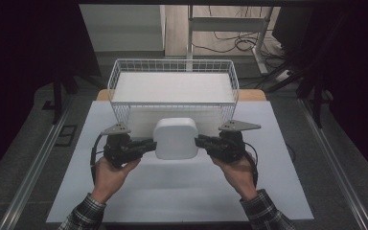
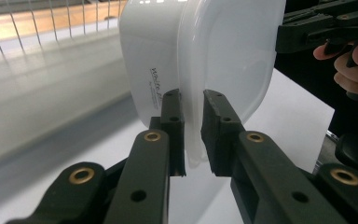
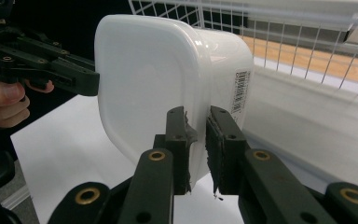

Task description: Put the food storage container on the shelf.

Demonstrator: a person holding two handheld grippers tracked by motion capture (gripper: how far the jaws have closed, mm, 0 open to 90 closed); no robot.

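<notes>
Gripping 1 container (image 1: 176, 138), 2 tools

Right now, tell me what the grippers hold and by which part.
Both hold the white lidded container: left gripper and right gripper each clamp its rim on opposite sides.

A white wire basket (image 1: 172, 72) stands on a white mat (image 1: 182, 191).
</notes>
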